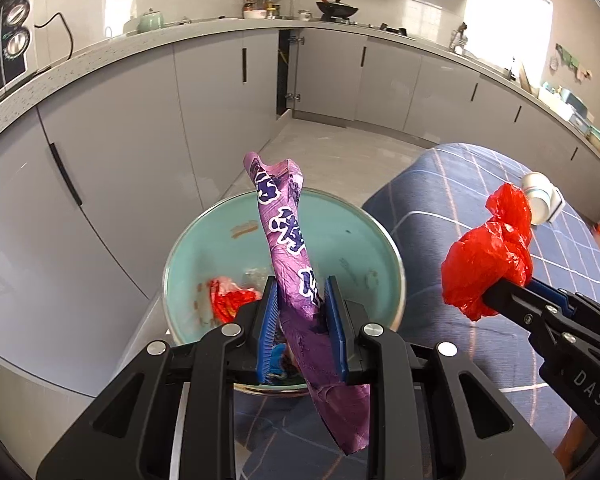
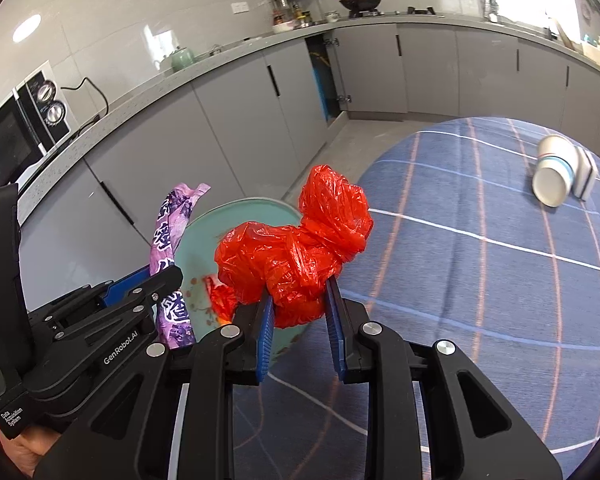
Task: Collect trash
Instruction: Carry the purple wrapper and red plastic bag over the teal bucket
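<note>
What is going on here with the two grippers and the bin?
A person is clearing trash with a gripper in each hand. The left gripper is shut on a purple wrapper, held over the teal bin. The right gripper is shut on a crumpled red plastic bag beside it. Some red trash already lies in the bin. A paper cup lies on the blue checked tablecloth.

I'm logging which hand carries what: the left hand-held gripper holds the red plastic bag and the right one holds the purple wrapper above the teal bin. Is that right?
Not quite: the items are swapped. The left hand-held gripper is shut on the purple wrapper above the teal bin, as the left wrist view shows. The right hand-held gripper is shut on the red plastic bag, seen in the right wrist view.
</note>
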Demonstrator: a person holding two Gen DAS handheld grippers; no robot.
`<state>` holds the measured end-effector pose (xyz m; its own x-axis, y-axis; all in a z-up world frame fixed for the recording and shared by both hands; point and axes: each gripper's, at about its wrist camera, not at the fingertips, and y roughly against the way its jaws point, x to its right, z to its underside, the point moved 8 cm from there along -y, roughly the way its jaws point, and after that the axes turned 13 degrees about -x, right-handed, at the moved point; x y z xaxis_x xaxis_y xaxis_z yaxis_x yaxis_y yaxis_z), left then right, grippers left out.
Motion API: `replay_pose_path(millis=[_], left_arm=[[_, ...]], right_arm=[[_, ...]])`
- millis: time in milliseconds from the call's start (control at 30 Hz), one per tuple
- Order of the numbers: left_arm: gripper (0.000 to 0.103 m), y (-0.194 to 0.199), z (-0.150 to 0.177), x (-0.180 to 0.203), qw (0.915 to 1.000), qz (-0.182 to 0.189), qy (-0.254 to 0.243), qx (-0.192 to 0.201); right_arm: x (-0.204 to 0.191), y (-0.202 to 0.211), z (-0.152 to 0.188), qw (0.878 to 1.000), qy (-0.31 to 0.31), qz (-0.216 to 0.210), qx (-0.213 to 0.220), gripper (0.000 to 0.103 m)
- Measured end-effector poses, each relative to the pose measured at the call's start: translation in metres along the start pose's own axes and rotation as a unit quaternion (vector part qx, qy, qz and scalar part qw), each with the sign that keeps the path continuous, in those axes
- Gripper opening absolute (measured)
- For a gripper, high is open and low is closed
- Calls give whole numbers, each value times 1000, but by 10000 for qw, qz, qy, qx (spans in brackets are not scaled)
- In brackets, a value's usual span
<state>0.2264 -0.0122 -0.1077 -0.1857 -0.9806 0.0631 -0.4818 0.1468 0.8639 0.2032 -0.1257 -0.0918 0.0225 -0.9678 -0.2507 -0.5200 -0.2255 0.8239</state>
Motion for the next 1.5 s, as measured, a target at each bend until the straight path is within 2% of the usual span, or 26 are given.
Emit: replay_pose_path(millis=[733,1500], left_arm=[[24,-31,-4,-48,9992,-111,300,-244],[24,-79,-16,-53,9971,-216,309,-668]], right_arm=[[-51,-47,-8,9986,399,-31,-340,25],[-49,-108,-22,9954,373,113,-874,26]])
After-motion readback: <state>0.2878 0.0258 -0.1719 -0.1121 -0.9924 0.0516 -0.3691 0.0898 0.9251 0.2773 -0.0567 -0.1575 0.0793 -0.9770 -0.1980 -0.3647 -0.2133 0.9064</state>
